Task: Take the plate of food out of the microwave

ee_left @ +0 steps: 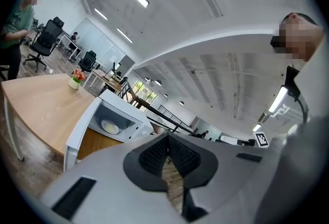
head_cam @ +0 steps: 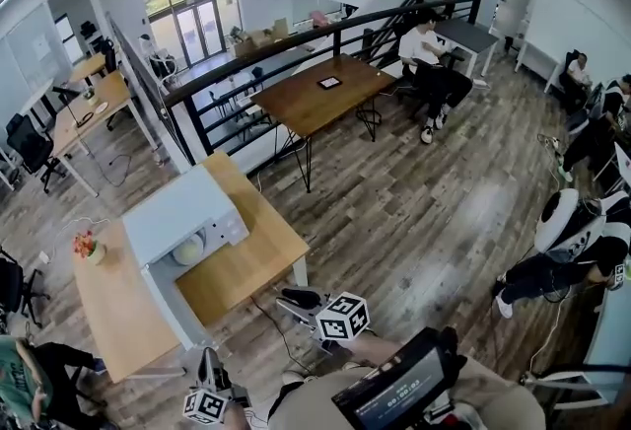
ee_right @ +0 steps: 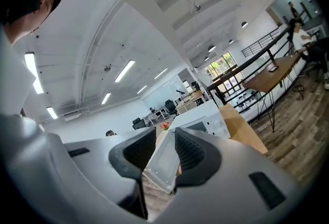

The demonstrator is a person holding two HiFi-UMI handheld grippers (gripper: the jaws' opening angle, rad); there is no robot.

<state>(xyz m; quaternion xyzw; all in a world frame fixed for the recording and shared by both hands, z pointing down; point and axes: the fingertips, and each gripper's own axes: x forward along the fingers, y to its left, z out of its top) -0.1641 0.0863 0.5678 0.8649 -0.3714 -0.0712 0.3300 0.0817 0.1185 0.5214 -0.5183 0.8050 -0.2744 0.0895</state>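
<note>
Open office, wooden counter point(head_cam: 246, 260). Inside open microwave point(head_cam: 182, 216): plate of food point(head_cam: 187, 249), well apart from both tools. Empty: left gripper point(ee_left: 167, 141) closed, right gripper point(ee_right: 164, 148) slightly parted. Plate likely rigid, slick, breakable; pinch near rim, keep level.

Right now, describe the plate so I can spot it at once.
On the light-wood table stands a white microwave, its door open. The plate is the round pale dish inside its cavity, not the flower pot out on the tabletop.
</note>
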